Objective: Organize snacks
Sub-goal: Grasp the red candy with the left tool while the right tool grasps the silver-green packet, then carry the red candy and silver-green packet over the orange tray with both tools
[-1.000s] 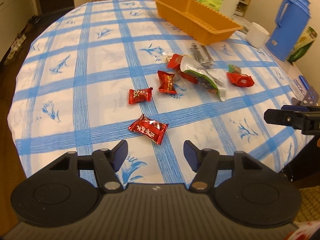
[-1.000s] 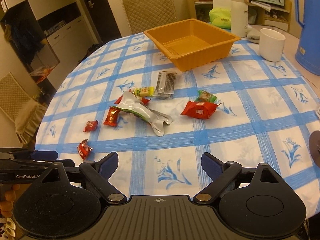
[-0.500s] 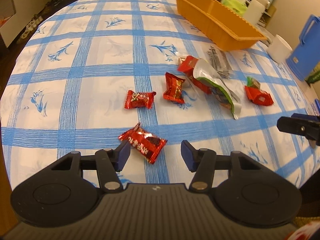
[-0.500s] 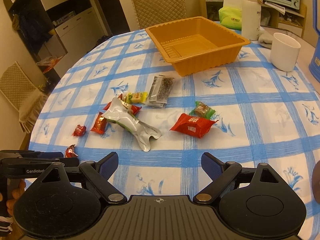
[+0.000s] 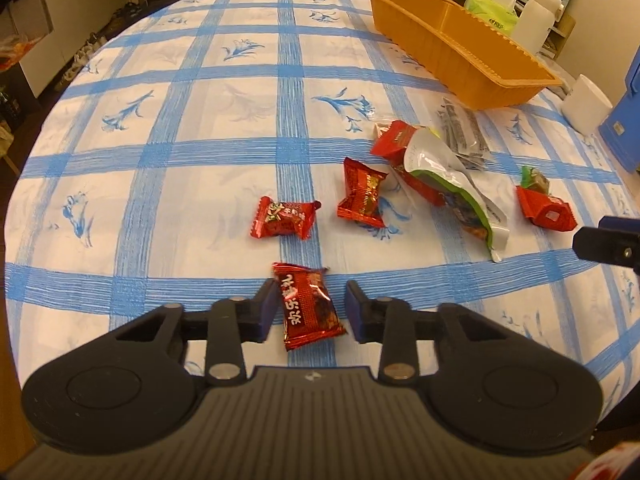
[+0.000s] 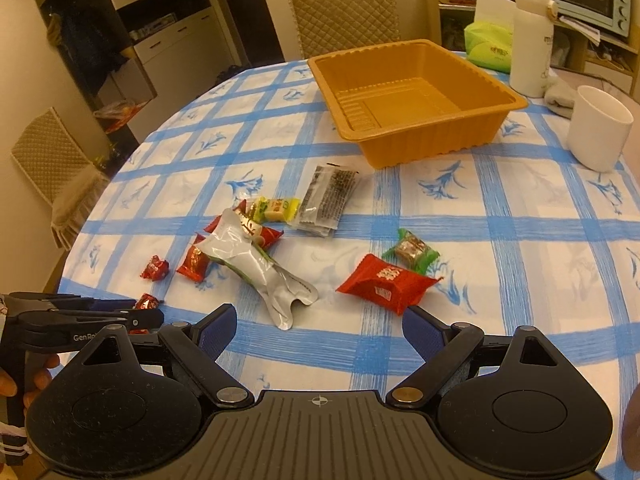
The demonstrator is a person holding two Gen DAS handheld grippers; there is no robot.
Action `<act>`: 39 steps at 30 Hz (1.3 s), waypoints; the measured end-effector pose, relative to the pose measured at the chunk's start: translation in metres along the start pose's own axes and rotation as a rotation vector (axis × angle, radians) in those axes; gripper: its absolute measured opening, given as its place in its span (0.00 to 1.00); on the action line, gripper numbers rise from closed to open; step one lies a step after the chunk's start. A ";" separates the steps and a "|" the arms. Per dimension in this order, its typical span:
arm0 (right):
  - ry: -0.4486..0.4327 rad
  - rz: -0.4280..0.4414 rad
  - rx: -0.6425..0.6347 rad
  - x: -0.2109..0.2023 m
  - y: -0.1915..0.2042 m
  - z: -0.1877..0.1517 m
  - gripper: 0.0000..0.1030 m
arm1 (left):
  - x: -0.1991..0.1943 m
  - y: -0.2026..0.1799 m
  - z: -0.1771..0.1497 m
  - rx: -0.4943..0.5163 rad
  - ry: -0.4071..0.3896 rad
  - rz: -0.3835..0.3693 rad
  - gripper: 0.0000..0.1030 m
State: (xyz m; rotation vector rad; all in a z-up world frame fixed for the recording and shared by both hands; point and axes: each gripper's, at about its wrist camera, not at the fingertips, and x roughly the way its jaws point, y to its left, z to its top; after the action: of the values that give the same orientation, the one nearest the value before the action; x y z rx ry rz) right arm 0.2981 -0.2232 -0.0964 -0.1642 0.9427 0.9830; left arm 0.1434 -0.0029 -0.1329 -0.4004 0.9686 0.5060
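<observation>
Several wrapped snacks lie on a blue-checked tablecloth. My left gripper is open, its fingers on either side of a red candy packet near the table's front edge; the packet touches the left finger. Beyond it lie two red candies, a silver-green pouch and a red packet. My right gripper is open and empty, just short of the silver pouch and the red packet. An empty orange tray stands at the back. The left gripper also shows in the right wrist view.
A white mug, a white thermos, a green tissue pack and a blue jug stand to the right behind the tray. A dark snack sachet, a yellow candy and a green candy lie mid-table. Chairs stand around the table.
My left gripper has moved forward and down so the near red packet now sits between its fingers, which have narrowed. My right gripper has moved closer to the snacks.
</observation>
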 end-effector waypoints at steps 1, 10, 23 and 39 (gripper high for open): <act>-0.001 0.005 -0.007 0.001 0.000 0.001 0.87 | 0.000 0.001 0.000 0.000 -0.001 0.004 0.24; -0.013 0.095 -0.135 0.023 0.011 0.012 0.63 | -0.006 0.009 -0.004 -0.008 0.001 0.027 0.21; 0.016 0.189 -0.484 0.080 0.043 0.018 0.54 | -0.035 0.037 -0.009 -0.079 -0.034 0.108 0.21; 0.003 0.219 -0.357 0.062 0.033 0.024 0.25 | -0.049 0.027 0.000 -0.058 -0.074 0.104 0.21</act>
State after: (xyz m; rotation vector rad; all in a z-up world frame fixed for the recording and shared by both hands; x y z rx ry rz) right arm 0.3006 -0.1522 -0.1188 -0.3682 0.7922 1.3511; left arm 0.1050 0.0081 -0.0935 -0.3820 0.9081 0.6397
